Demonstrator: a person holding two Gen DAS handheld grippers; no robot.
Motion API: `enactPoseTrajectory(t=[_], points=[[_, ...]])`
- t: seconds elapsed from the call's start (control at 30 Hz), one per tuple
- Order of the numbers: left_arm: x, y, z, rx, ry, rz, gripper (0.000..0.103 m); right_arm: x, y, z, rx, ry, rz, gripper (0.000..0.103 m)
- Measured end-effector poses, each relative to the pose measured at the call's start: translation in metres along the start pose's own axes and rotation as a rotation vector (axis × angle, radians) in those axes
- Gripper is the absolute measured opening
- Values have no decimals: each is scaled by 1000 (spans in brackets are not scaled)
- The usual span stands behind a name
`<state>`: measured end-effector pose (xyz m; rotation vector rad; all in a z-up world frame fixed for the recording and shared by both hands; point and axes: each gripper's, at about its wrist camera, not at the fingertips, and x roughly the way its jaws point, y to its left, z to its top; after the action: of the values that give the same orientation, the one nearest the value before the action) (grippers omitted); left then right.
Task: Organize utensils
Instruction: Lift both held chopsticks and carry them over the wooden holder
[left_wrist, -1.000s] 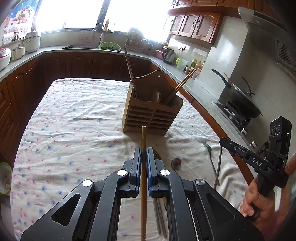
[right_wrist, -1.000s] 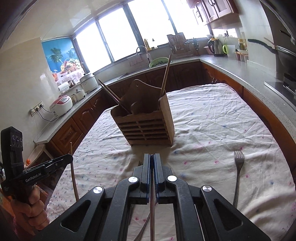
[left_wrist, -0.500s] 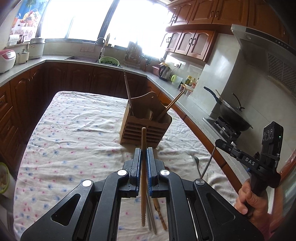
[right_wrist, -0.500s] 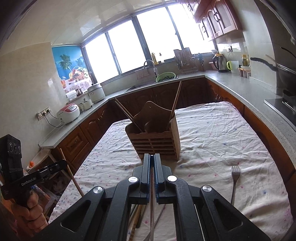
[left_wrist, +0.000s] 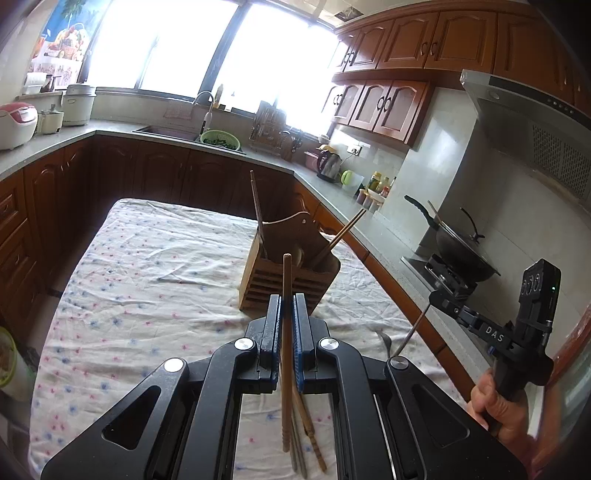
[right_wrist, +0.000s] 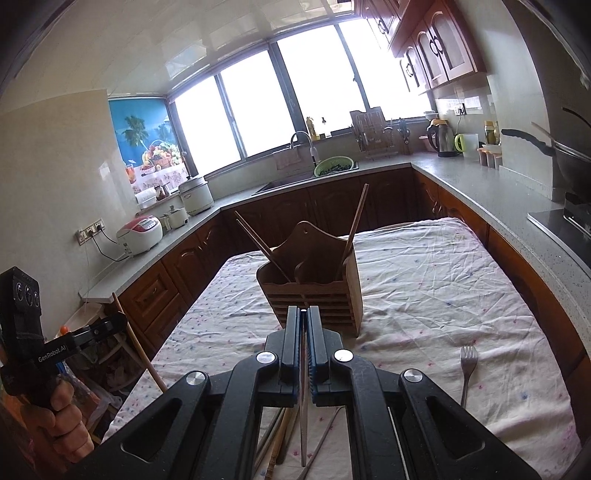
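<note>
A wooden utensil holder (left_wrist: 288, 273) (right_wrist: 314, 288) stands on the cloth-covered table, with chopsticks and a wooden spoon leaning in it. My left gripper (left_wrist: 286, 306) is shut on a wooden chopstick (left_wrist: 285, 350) and holds it above the table, short of the holder. My right gripper (right_wrist: 303, 321) is shut on a thin metal utensil handle (right_wrist: 303, 406), also raised and facing the holder. The right gripper also shows at the right edge of the left wrist view (left_wrist: 436, 297). The left gripper shows at the left edge of the right wrist view (right_wrist: 120, 321).
A metal fork (right_wrist: 467, 369) lies on the cloth to the right. Loose chopsticks and metal utensils (left_wrist: 306, 435) (right_wrist: 280, 443) lie on the table below both grippers. Counters, a sink and a stove with a wok (left_wrist: 458, 247) ring the table.
Both grippers have risen with their utensils; the table and holder now look farther below. Both stay shut.
</note>
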<state>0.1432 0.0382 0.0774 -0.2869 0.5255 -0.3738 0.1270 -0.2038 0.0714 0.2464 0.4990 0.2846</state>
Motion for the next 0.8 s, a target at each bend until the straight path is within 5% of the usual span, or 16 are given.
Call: enactPoseTrajectory(t=[0.8], points=[[45,-9,110,-36,-234,11,5,24,-9,101,16,-222,1,3]])
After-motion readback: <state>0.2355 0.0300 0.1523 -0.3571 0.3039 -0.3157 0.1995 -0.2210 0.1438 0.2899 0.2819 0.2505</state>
